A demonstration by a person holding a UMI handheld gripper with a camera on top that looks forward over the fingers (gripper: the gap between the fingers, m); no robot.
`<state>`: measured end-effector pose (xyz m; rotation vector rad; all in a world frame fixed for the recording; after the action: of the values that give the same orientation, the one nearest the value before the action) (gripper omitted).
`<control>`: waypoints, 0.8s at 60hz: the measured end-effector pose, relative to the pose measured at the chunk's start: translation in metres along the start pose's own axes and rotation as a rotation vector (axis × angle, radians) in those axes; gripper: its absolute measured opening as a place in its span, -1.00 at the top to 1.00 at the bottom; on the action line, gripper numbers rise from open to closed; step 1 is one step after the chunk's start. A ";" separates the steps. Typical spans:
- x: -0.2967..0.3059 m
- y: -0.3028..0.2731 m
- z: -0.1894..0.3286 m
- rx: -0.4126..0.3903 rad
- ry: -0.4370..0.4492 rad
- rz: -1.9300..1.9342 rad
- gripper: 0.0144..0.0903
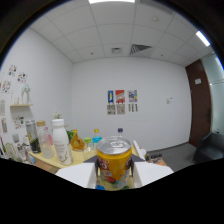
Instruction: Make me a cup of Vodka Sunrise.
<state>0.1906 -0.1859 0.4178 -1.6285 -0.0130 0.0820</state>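
A yellow-orange drink can point(114, 161) with a silver top and pull tab fills the space between my two fingers. My gripper point(114, 172) is shut on it: the dark pads point(92, 164) touch the can's left and right sides. The can stands upright and looks raised above the wooden table point(49, 163). Its lower part is hidden. Beyond the fingers, to the left, a row of bottles stands on the table: a white bottle point(61, 143), a clear bottle point(46, 143), a dark bottle point(32, 136) and an amber bottle point(76, 142).
Smaller bottles with blue caps point(96, 136) stand behind the can. A shelf point(20, 106) hangs on the left wall. Posters point(121, 102) hang on the far white wall, and a dark door point(198, 102) is at the right. Open floor lies to the right.
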 end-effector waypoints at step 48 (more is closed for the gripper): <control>-0.055 0.238 -0.003 -0.365 0.037 -0.859 0.05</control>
<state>0.1258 -0.2061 0.1831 -1.8572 -0.7271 -0.6416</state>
